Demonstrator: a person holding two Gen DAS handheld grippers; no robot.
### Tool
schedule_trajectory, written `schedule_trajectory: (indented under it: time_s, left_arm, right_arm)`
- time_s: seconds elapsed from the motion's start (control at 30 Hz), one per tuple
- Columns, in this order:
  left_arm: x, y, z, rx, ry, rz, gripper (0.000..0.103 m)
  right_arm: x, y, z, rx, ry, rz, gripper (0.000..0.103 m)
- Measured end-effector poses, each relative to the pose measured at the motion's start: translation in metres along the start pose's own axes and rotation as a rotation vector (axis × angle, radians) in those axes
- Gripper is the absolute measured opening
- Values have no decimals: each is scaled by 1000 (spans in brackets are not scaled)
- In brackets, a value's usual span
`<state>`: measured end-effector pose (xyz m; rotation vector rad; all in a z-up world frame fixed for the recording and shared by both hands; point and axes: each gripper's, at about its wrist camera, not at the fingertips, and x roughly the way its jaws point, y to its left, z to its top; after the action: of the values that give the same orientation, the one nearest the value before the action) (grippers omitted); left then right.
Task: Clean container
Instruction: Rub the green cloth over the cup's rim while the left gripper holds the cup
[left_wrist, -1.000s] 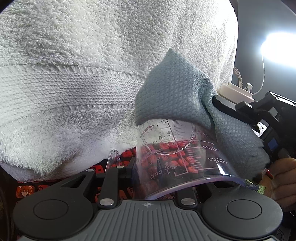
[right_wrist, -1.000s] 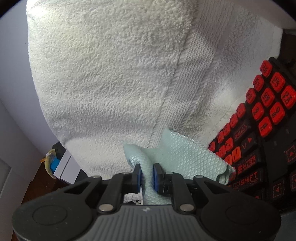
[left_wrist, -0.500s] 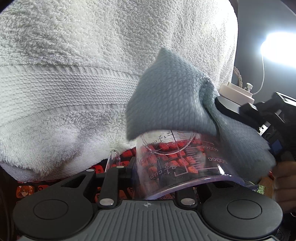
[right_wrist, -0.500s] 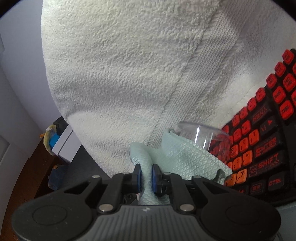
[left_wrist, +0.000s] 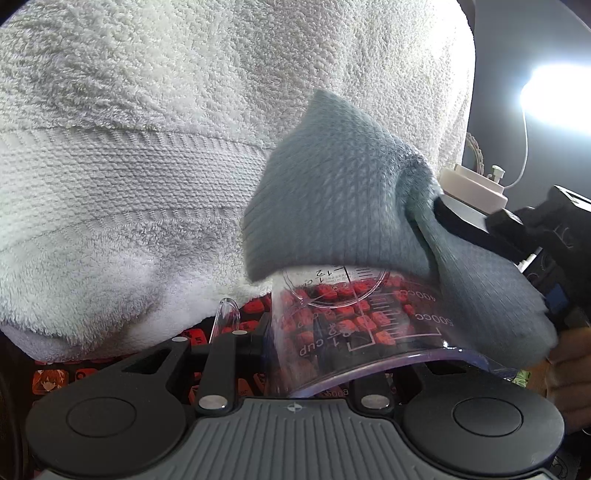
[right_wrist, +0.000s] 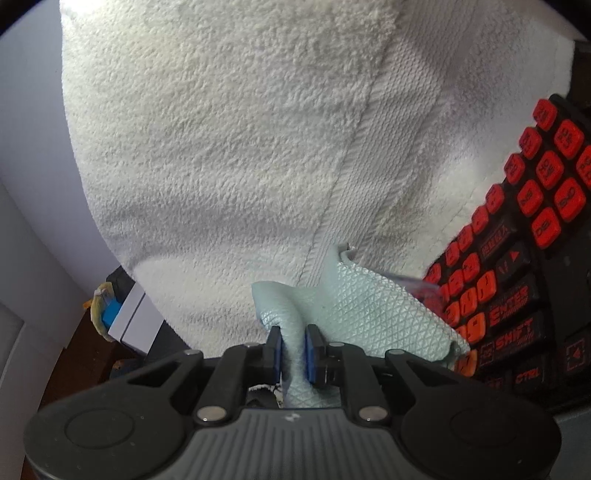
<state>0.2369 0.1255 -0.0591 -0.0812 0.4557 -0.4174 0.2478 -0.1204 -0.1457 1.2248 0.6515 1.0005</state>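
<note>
My left gripper (left_wrist: 295, 354) is shut on a clear plastic measuring cup (left_wrist: 354, 325) with printed volume marks, held bottom end away from the camera. A grey-blue waffle cloth (left_wrist: 343, 206) lies over the cup's far end. My right gripper (right_wrist: 293, 350) is shut on that cloth (right_wrist: 362, 310), which looks pale green in the right wrist view; the gripper also shows in the left wrist view at right (left_wrist: 480, 229). A sliver of the cup (right_wrist: 421, 284) shows beside the cloth.
A white terry towel (left_wrist: 166, 147) fills the background of both views (right_wrist: 240, 129). A black keyboard with red keys (right_wrist: 535, 240) lies beneath. A white capped bottle (left_wrist: 476, 188) and a bright lamp (left_wrist: 554, 96) stand at right.
The cloth has slid over the cup's far end, covering more of it, then shifted back across. The right wrist view swung, so the cup's rim came into sight and is now mostly hidden.
</note>
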Motion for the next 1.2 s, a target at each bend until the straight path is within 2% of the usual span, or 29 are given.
schedule_trajectory:
  time_s: [0.1, 0.2, 0.27, 0.37, 0.57, 0.7, 0.77, 1.0, 1.1, 1.2]
  left_arm:
    - [0, -1, 0, 0, 0, 0, 21]
    - [1, -1, 1, 1, 0, 1, 21]
    - [1, -2, 1, 1, 0, 1, 21]
    - [1, -2, 1, 3, 0, 2, 22]
    - [1, -1, 1, 4, 0, 2, 22]
    - [1, -1, 1, 3, 0, 1, 22]
    - [1, -1, 1, 2, 0, 1, 22]
    - [2, -1, 1, 0, 0, 0, 22]
    - [2, -1, 1, 1, 0, 0, 22]
    - [1, -1, 1, 2, 0, 1, 22]
  right_arm:
    - [8, 6, -8, -38, 62, 4, 11]
    - [10, 15, -12, -105, 78, -14, 11]
    - [8, 15, -10, -107, 72, -19, 11]
    - [2, 10, -4, -88, 42, -22, 10]
    - [-15, -1, 12, -28, -75, -45, 10]
    - [-17, -10, 15, 45, -89, -27, 10]
    - [-13, -7, 12, 32, -77, -26, 10]
    - [9, 9, -10, -61, 74, -4, 10]
    - [9, 17, -12, -131, 84, -27, 10]
    - [4, 15, -8, -120, 58, -32, 10]
